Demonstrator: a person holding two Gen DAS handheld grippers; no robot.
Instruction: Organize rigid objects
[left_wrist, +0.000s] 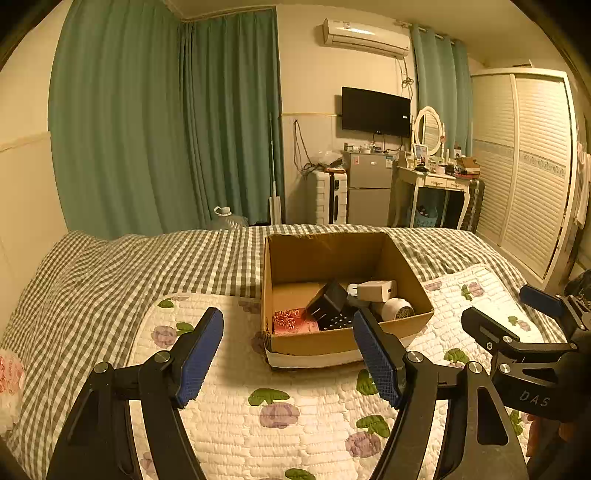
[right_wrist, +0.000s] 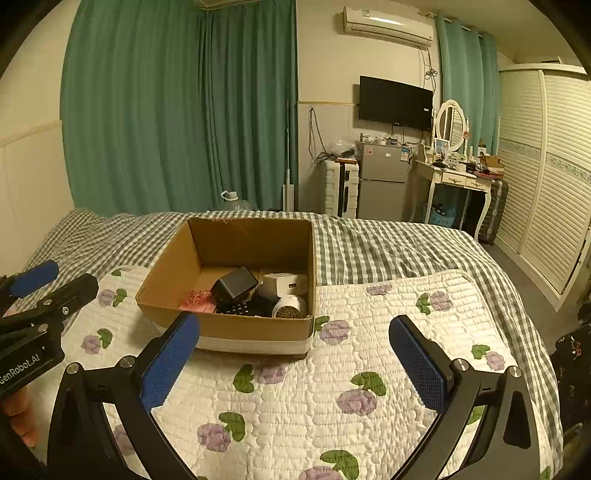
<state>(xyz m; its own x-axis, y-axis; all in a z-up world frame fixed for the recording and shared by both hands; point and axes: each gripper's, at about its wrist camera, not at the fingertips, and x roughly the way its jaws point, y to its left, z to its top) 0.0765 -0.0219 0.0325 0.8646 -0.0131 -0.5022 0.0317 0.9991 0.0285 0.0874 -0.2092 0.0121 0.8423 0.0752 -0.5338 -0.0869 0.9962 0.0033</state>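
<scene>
Grippers first: my left gripper (left_wrist: 288, 354) is spread wide with nothing between its blue pads, held over the quilt (left_wrist: 295, 424) in front of the box. My right gripper (right_wrist: 295, 363) is likewise wide apart and holds nothing, over the same flowered quilt, just before the box's near wall.

Box (right_wrist: 229, 326): open cardboard, sitting on the bed (right_wrist: 388, 251) where quilt meets checked cover. Contents, all at its near end:
- black charger (right_wrist: 233, 283), tilted, leaning on the other items
- white charger (right_wrist: 284, 283), beside the black one
- white round item (right_wrist: 290, 307), in the near right corner
- black item with white dots (right_wrist: 240, 308), lying flat under the black charger
- pink patterned item (right_wrist: 197, 299), near left

Beyond the bed: green curtains (right_wrist: 166, 110), a fridge (right_wrist: 382, 181), a wall TV (right_wrist: 395, 102), a dresser with an oval mirror (right_wrist: 450, 123).
</scene>
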